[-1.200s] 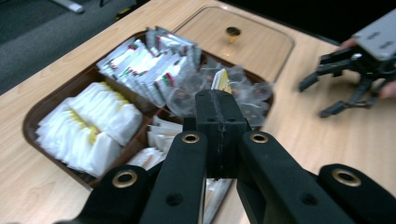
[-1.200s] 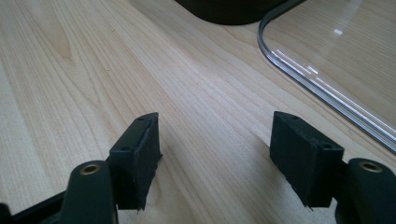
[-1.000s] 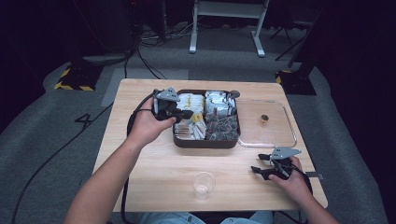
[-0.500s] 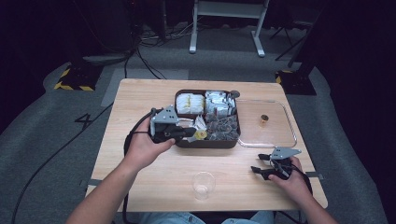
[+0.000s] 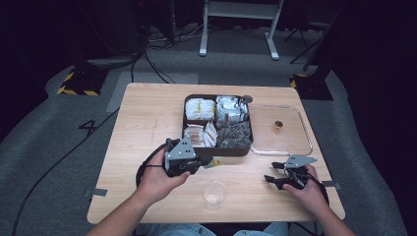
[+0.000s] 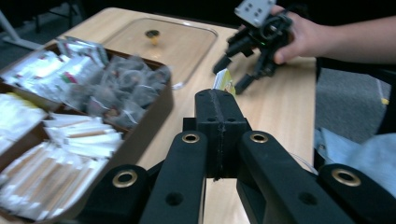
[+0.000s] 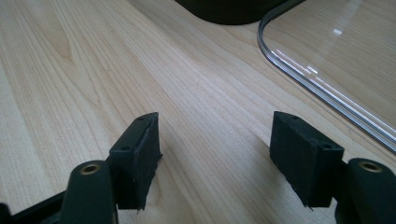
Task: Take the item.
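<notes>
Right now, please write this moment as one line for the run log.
left gripper: shut on yellow packet, beside sachet box | right gripper: open, holds nothing | clear cup: upright

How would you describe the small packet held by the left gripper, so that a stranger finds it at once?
Start at the dark compartment box on the wooden table. Just before its near edge, the left gripper pinches a small yellow packet, unlike the packets lying inside the box.

Closed fingers [image 6: 219, 135] hide most of the yellow packet [image 6: 225, 80].
</notes>
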Demonstrator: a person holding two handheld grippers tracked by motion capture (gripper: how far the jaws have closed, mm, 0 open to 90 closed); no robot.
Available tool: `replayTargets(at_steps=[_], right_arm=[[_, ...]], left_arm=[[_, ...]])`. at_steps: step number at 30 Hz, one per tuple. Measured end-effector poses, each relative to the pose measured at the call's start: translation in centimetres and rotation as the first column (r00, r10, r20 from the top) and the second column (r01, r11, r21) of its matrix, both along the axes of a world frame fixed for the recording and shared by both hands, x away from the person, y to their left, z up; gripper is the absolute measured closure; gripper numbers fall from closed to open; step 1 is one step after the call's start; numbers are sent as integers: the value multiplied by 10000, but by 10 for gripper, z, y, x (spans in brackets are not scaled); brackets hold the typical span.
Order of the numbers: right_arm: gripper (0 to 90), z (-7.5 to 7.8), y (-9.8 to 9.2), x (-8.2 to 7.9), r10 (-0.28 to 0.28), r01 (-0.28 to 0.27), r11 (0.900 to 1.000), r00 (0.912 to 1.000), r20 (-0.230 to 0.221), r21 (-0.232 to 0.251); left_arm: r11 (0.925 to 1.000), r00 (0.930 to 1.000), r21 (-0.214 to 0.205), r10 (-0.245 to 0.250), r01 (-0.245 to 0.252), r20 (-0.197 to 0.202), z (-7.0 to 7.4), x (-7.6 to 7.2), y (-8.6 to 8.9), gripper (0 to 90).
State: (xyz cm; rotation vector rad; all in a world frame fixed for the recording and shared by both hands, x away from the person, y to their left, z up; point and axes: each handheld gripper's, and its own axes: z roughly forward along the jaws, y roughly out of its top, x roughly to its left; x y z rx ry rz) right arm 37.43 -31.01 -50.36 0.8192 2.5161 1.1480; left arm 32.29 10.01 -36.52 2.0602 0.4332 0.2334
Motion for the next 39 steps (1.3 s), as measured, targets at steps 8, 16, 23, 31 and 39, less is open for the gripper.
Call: replayTargets(at_steps=[8,16,23,31,39], right_arm=[[338,0,0,0,1,-1,10000,10000,-1,3],[338,0,0,0,0,0,10000,10000,-2,1],[338,0,0,0,3,-3,10000,10000,15,2],[338,0,0,0,6,-6,10000,10000,13,3],[337,0,0,0,17,-17,10000,10000,17,7]], left_arm=[[9981,9976,127,-595,600,-366,-15,-13,-12,900],[9965,9960,7,-840,841,-305,-26,-27,-20,900],[9963,9949,-148,-851,845,-535,-41,-33,-20,900],[9960,9917,-186,-892,878,-924,-50,-35,-20,900],[9954,9903,-209,-951,934,-1009,-51,-36,-21,757]])
